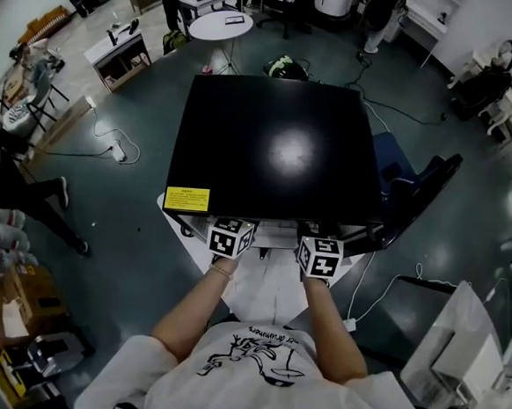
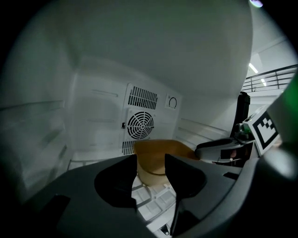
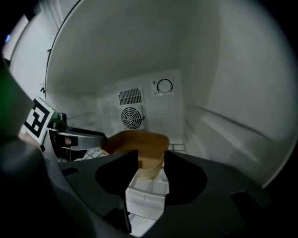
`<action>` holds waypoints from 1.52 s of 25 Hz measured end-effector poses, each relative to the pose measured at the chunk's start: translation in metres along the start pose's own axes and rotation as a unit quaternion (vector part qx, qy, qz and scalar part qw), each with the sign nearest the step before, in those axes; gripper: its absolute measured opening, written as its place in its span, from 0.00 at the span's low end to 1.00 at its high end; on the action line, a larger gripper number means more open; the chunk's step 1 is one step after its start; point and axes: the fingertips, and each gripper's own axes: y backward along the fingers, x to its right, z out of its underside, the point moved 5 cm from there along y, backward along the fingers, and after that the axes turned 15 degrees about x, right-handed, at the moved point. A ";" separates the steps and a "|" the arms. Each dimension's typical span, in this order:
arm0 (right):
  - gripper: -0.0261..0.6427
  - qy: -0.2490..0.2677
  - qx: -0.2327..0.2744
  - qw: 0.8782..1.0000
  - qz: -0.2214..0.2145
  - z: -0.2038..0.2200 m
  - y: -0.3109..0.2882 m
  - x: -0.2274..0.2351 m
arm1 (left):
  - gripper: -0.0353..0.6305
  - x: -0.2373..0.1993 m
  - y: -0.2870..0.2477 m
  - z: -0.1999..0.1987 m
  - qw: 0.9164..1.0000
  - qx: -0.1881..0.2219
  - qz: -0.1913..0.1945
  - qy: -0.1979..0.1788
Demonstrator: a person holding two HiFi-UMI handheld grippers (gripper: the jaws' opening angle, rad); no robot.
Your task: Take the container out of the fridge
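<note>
No wording is legible. A yellow label (image 1: 187, 199), its print too small to read, sits on the fridge (image 1: 269, 147) top's front corner, left of the left gripper (image 1: 231, 238) fingers. Square black-and-white markers cover its cube and the right gripper (image 1: 320, 255) cube.

The container (image 2: 156, 153) is tan, the fridge (image 2: 93, 111) white inside and black on top, its label (image 1: 187, 199) yellow.
</note>
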 end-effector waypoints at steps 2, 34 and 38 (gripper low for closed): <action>0.30 -0.004 -0.004 1.000 0.002 0.001 -0.002 0.001 | 0.36 0.001 -0.004 0.000 1.000 -0.004 0.006 0.002; 0.31 -0.040 -0.010 0.999 -0.009 0.005 -0.010 -0.004 | 0.38 0.004 0.000 0.005 0.999 -0.015 0.009 0.029; 0.31 -0.040 -0.009 0.999 -0.012 0.006 -0.009 -0.005 | 0.38 0.005 0.003 0.005 0.999 -0.010 0.010 0.033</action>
